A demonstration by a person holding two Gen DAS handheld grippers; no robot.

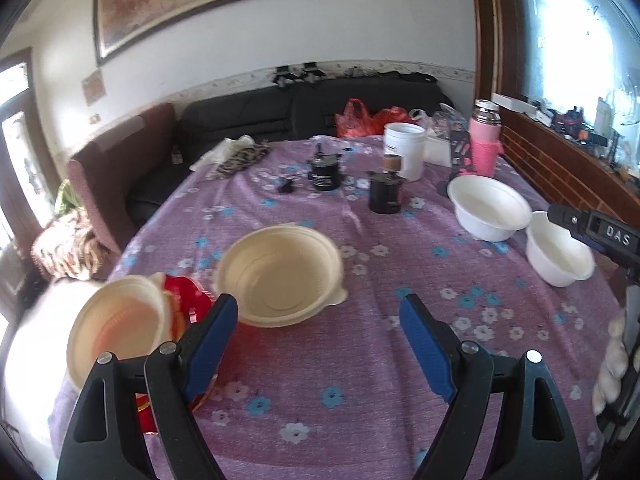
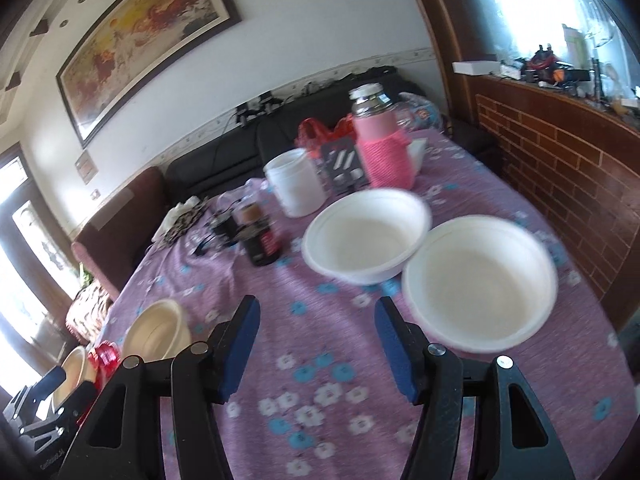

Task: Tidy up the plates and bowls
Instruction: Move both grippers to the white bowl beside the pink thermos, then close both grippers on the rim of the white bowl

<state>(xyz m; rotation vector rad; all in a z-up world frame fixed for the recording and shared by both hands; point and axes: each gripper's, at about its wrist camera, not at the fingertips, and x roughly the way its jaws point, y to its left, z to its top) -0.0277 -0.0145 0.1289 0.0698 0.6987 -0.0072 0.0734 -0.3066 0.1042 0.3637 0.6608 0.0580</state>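
Note:
A cream bowl (image 1: 280, 276) sits on the purple flowered tablecloth (image 1: 360, 360) just ahead of my left gripper (image 1: 318, 312), which is open and empty. A second cream bowl (image 1: 120, 324) lies tilted at the left beside a red object (image 1: 188, 296). Two white bowls (image 1: 490, 208) (image 1: 558, 252) stand side by side at the right. In the right wrist view my right gripper (image 2: 316, 316) is open and empty, with the white bowls (image 2: 368, 236) (image 2: 480, 280) just ahead and to its right. The cream bowls (image 2: 158, 330) (image 2: 74, 372) show far left.
A white tub (image 1: 404, 148), pink flask (image 1: 484, 140), two dark jars (image 1: 384, 194) (image 1: 326, 172) and a grater stand at the table's far side. A black sofa (image 1: 280, 116) and a brown chair (image 1: 116, 168) lie beyond. A brick wall (image 2: 560, 184) runs along the right.

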